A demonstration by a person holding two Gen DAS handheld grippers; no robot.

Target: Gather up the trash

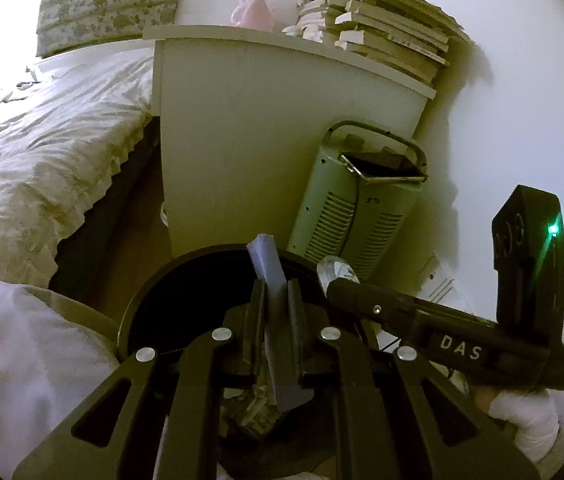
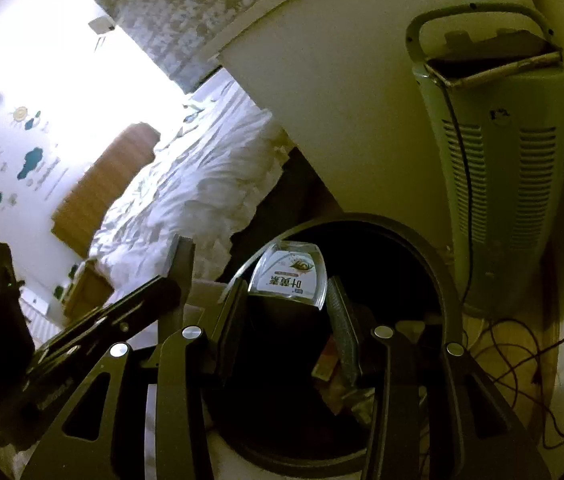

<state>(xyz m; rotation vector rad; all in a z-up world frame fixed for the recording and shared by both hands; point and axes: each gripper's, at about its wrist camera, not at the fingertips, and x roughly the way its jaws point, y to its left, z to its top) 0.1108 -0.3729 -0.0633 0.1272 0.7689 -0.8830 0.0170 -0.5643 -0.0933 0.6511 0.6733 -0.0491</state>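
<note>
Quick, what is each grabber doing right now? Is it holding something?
Left gripper: shut on a blue wrapper, above the black trash bin.
Right gripper: holding a clear labelled packet over the same bin.

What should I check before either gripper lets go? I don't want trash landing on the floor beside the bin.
1. Left gripper shut on the blue wrapper: ok.
2. Blue wrapper over the black bin opening: ok, it hangs above the dark interior.
3. Right gripper holding the clear plastic package: ok, between the fingers.
4. Package over the bin opening: ok in the right wrist view.
5. Room left in the bin: cannot tell; some trash is visible inside.
6. Grippers apart from each other: cannot tell, they sit close over the bin.
</note>
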